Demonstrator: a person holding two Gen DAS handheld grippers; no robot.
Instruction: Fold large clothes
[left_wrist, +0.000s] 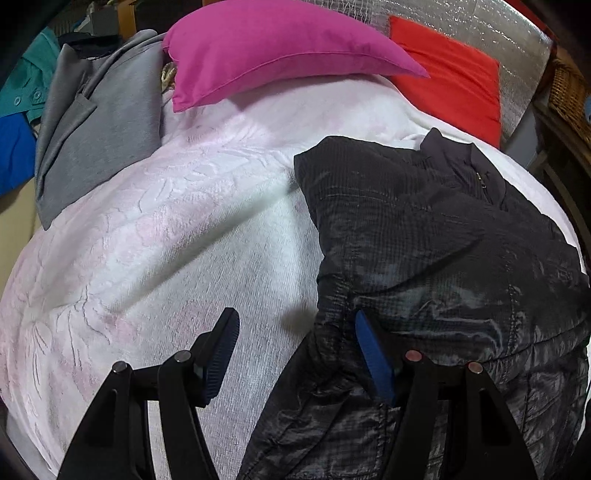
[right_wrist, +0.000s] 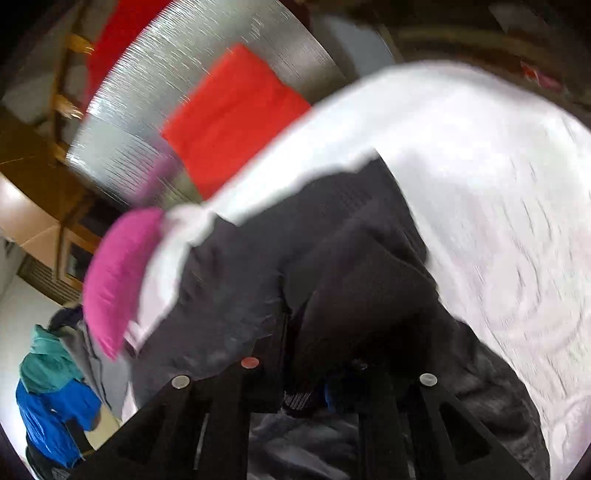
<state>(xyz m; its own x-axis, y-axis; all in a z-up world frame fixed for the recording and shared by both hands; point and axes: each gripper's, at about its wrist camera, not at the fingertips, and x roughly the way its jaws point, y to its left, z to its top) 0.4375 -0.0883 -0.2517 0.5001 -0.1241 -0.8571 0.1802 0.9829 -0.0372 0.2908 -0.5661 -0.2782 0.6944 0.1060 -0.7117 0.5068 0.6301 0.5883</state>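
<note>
magenta pillow (left_wrist: 266, 48) on white-pink blanket (left_wrist: 166, 240) | red cushion (left_wrist: 454, 77) against silver foil sheet (left_wrist: 517, 48)

Open white blanket (left_wrist: 177, 236) left of black jacket (left_wrist: 424, 240); pink pillow (left_wrist: 266, 51) blocks beyond

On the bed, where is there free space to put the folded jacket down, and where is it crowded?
The widest free patch is the bare white blanket between the grey garment, the pink pillow and the black jacket. A narrower strip lies between the jacket's collar and the red pillow. The bed's head and left edge are crowded.
</note>
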